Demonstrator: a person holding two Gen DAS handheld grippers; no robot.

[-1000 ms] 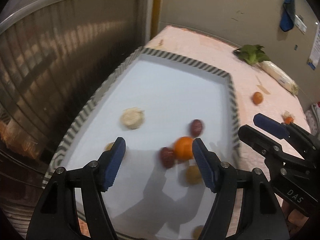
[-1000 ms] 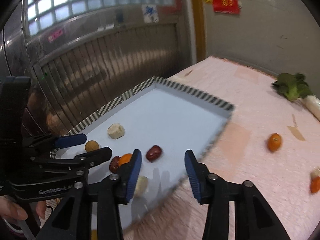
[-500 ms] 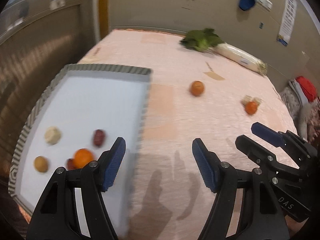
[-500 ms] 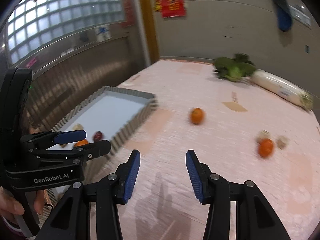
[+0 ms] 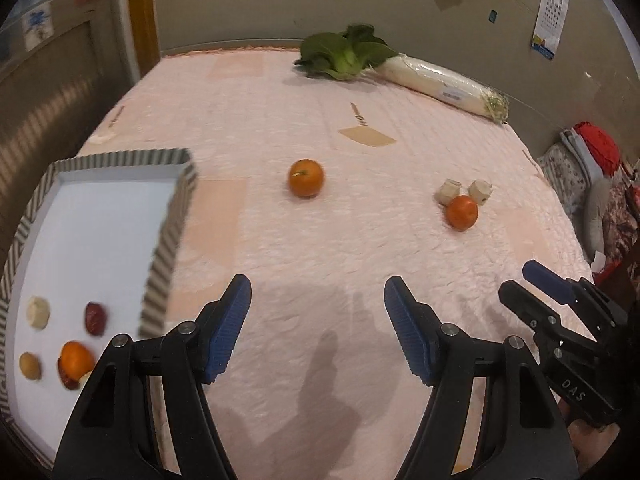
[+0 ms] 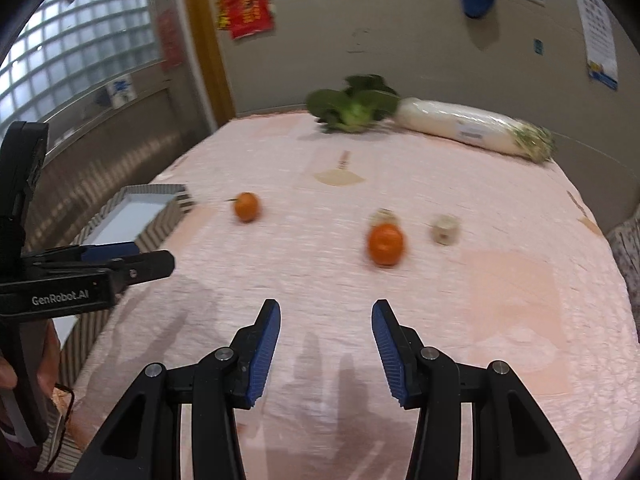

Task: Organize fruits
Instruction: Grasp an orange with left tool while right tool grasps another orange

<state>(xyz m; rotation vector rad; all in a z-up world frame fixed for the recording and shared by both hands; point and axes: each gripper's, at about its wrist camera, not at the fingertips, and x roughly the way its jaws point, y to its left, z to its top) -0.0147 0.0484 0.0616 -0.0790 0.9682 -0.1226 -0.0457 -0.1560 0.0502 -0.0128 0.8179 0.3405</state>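
A striped-rim white tray lies at the left and holds an orange, a red date, a pale slice and a tan round fruit. Two oranges lie on the pink cloth: one mid-table, one further right, beside two pale chunks. My left gripper is open and empty above the cloth. My right gripper is open and empty, short of the right orange.
A green leafy vegetable and a wrapped white radish lie at the table's far edge by the wall. A tan patch marks the cloth. Clothes lie beyond the right edge.
Both grippers have swung right, away from the tray and toward the loose oranges on the cloth. Both stay open and empty.
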